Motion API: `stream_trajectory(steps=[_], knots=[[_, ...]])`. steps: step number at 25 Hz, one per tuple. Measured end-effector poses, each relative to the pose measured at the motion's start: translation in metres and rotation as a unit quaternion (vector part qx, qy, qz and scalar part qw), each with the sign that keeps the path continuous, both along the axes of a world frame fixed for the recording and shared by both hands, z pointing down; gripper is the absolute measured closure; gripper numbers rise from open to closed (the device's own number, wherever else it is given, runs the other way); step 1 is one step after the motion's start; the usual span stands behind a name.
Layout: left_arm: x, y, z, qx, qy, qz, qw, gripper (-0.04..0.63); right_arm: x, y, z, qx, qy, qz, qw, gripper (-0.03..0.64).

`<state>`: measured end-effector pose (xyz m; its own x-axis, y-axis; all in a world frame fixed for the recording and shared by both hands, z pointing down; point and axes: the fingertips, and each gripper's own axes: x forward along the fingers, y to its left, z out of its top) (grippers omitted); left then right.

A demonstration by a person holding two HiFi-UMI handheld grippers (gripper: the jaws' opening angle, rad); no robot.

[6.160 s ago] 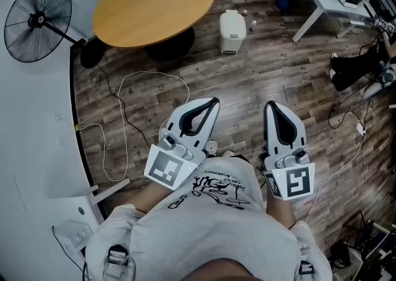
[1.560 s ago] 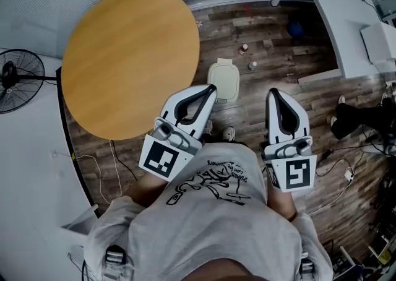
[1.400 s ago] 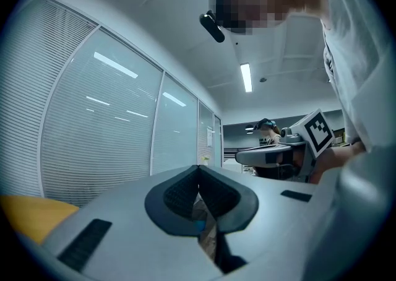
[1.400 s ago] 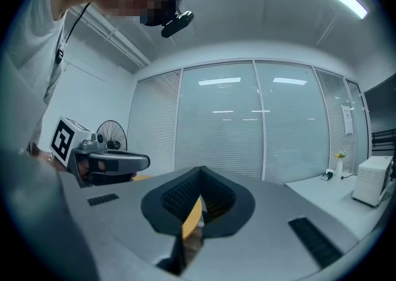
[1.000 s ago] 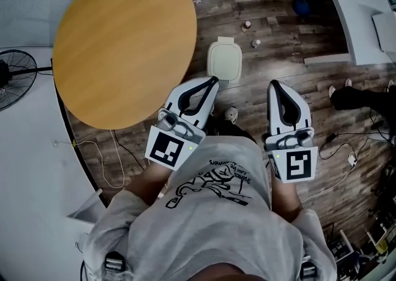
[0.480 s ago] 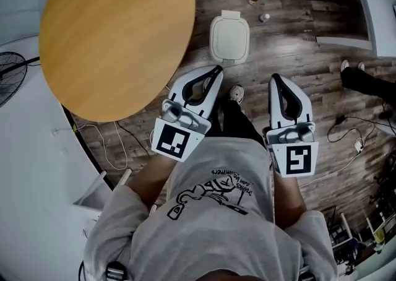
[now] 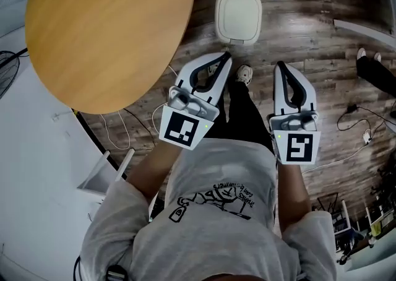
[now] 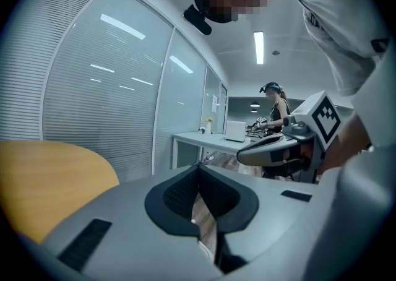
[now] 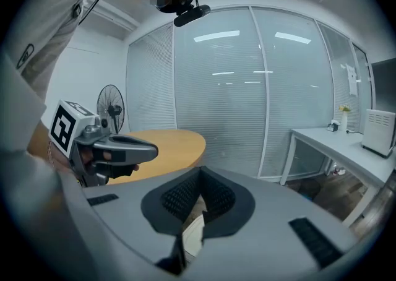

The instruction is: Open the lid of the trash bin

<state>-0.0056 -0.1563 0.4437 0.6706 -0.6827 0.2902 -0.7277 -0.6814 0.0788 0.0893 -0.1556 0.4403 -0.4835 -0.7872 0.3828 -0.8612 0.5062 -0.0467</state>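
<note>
Approach step: our left gripper (image 7: 224,57) and right gripper (image 7: 279,65) have jaws pressed together, empty, near side of closed trash bin (image 7: 237,39). Next, we judge: reach down, catch lid (image 7: 238,13) edge.

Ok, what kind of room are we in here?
Probably an office or meeting room: glass partitions with blinds, a round wooden table and a white desk along the wall.

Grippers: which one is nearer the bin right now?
The left gripper: in the head view its tip lies just below the closed white bin, next to the table; the right gripper sits further off to the side.
</note>
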Motion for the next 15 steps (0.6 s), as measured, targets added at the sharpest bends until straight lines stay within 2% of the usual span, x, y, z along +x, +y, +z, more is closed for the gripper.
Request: stream_trajectory(steps=[5, 15], knots=[[0.001, -0.004, 0.038, -0.006, -0.007, -0.004, 0.9999, 0.577, -0.002, 0.002, 0.048, -0.017, 0.005, 0.001, 1.0, 0.611], [0.001, 0.007, 0.115, -0.045, -0.017, -0.002, 0.9989, 0.577, -0.005, 0.021, 0.136, -0.048, 0.016, -0.003, 0.999, 0.611]])
